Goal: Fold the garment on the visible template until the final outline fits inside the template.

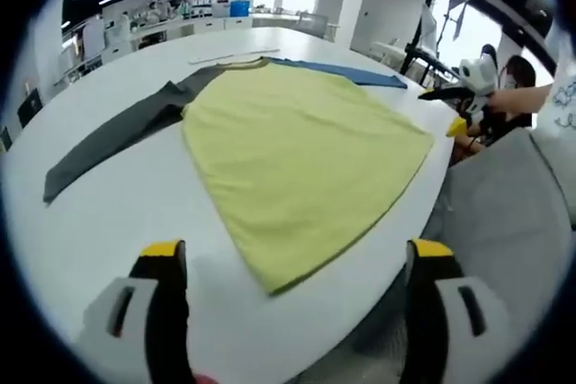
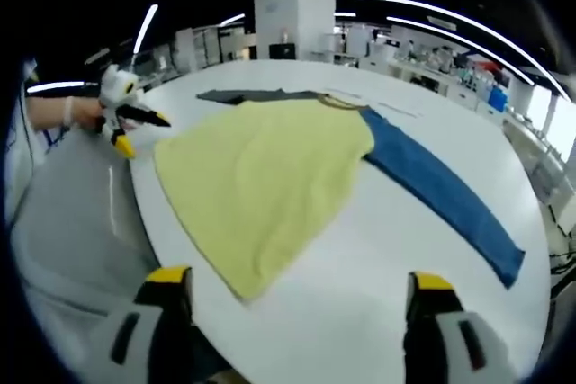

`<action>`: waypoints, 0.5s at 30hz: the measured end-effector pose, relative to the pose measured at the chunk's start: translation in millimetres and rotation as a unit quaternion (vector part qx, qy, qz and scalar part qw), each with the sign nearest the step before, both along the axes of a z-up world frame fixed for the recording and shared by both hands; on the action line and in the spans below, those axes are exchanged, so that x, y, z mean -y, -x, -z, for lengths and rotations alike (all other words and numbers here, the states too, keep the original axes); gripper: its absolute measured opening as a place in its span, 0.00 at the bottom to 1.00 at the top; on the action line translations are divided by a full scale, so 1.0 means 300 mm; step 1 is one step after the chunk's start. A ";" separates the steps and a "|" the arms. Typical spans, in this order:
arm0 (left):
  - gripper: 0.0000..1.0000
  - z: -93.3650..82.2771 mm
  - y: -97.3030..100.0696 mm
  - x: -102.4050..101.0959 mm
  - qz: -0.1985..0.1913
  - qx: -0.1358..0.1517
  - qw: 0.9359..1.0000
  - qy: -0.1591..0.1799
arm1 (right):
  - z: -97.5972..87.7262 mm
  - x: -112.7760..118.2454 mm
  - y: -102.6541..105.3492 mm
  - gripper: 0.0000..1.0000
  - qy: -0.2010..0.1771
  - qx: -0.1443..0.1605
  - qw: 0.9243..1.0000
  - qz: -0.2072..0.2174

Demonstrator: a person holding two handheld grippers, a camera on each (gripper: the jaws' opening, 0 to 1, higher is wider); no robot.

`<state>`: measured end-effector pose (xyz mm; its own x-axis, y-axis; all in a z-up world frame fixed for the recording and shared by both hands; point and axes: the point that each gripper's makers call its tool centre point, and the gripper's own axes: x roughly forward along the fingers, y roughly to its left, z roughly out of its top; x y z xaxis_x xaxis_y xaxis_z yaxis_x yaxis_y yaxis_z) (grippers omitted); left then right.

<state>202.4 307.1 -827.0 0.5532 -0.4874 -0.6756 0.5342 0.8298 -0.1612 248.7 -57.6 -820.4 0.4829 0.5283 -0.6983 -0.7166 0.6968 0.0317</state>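
Note:
A long-sleeved garment lies flat on the white table (image 1: 108,222). Its body is yellow (image 1: 297,146), one sleeve grey (image 1: 117,137), the other blue (image 1: 337,71). In the right gripper view the yellow body (image 2: 261,177) spreads toward me, the blue sleeve (image 2: 441,186) runs right and the grey sleeve (image 2: 243,94) lies far back. My left gripper (image 1: 297,254) is open above the near hem corner, holding nothing. My right gripper (image 2: 297,281) is open at the table edge near another hem corner. Each gripper also appears in the other's view: right gripper (image 1: 472,101), left gripper (image 2: 121,110).
The person's grey clothing (image 1: 504,213) presses against the table edge, seen again as grey clothing (image 2: 72,222). A thin pale strip (image 1: 234,56) lies on the table beyond the collar. Desks and office equipment stand in the background.

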 end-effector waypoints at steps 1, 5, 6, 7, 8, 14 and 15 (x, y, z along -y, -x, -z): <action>0.99 -0.001 -0.001 0.001 -0.002 -0.001 1.000 0.000 | 0.001 0.009 -0.005 1.00 -0.001 -0.002 1.000 0.006; 0.99 -0.009 -0.024 0.003 -0.017 0.002 1.000 0.013 | 0.011 0.066 -0.037 1.00 0.014 0.001 1.000 0.025; 0.99 -0.012 -0.028 0.004 -0.018 0.003 1.000 0.018 | 0.013 0.083 -0.053 1.00 0.016 0.003 1.000 0.026; 0.99 -0.023 -0.030 0.018 -0.019 0.006 1.000 0.020 | 0.013 0.102 -0.066 1.00 0.021 0.006 0.999 0.033; 0.99 -0.029 -0.033 0.023 -0.020 0.007 1.000 0.023 | 0.008 0.118 -0.077 0.99 0.026 0.011 0.999 0.038; 0.99 -0.064 -0.068 0.049 -0.047 0.014 0.997 0.062 | -0.007 0.262 -0.173 0.95 0.038 0.019 0.995 0.087; 0.99 -0.073 -0.077 0.044 -0.050 0.018 0.996 0.066 | -0.016 0.289 -0.195 0.94 0.037 0.027 0.994 0.095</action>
<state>225.5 294.0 -805.1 0.6259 -0.5122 -0.5881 0.4567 0.8520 -0.2560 307.0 -144.3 -815.7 0.6071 0.3724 -0.7020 -0.5709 0.8189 -0.0593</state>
